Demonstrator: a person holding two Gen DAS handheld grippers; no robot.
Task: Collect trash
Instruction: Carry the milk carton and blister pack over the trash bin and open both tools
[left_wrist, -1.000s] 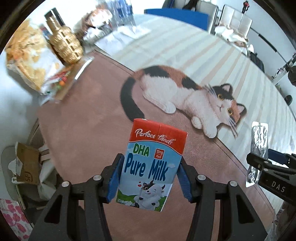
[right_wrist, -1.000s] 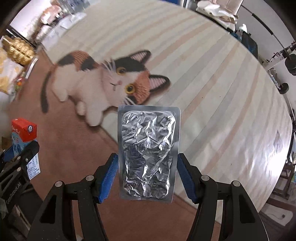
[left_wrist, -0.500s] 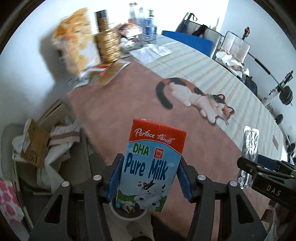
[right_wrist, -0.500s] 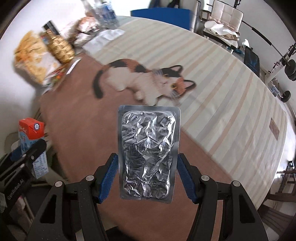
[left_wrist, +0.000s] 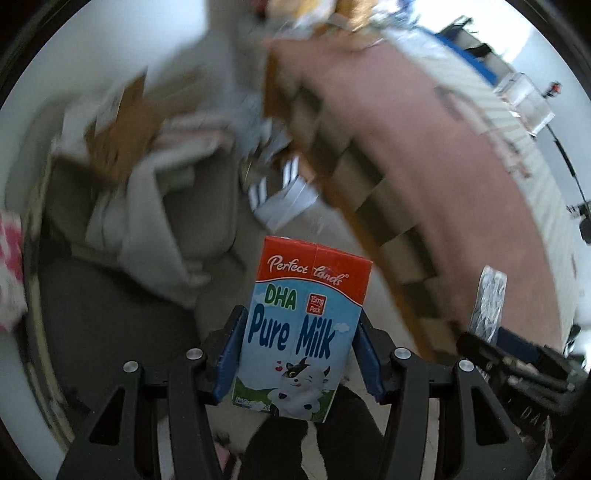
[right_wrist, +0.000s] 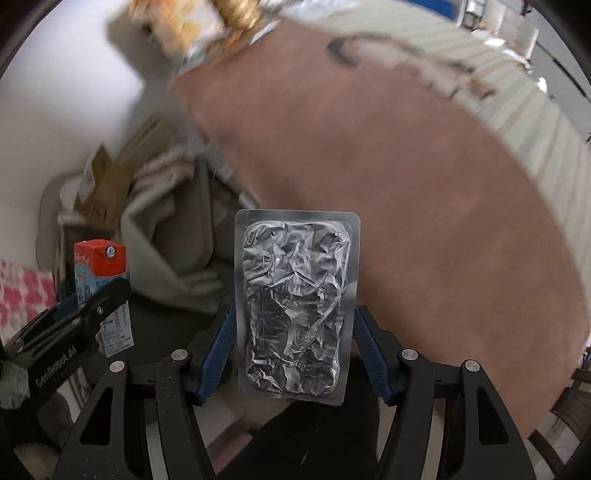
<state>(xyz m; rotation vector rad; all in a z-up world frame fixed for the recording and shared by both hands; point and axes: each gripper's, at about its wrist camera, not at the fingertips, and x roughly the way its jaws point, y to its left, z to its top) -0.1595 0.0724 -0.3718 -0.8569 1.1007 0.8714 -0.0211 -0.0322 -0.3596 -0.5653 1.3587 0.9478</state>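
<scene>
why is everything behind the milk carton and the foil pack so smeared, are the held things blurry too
Left wrist view: the milk carton in the left gripper is crisp, its print legible, while cardboard and table edge behind streak. Right wrist view: the foil pack in the right gripper is sharp; the brown tablecloth smears. Fisheye bends both.

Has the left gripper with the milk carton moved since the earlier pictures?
Yes. The left gripper, holding the milk carton, moved off the table edge toward the floor clutter.

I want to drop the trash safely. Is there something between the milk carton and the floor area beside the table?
Nothing visible does. The milk carton, clamped in the left claw, hangs past the table's edge; the blurred view below shows no bin.
</scene>
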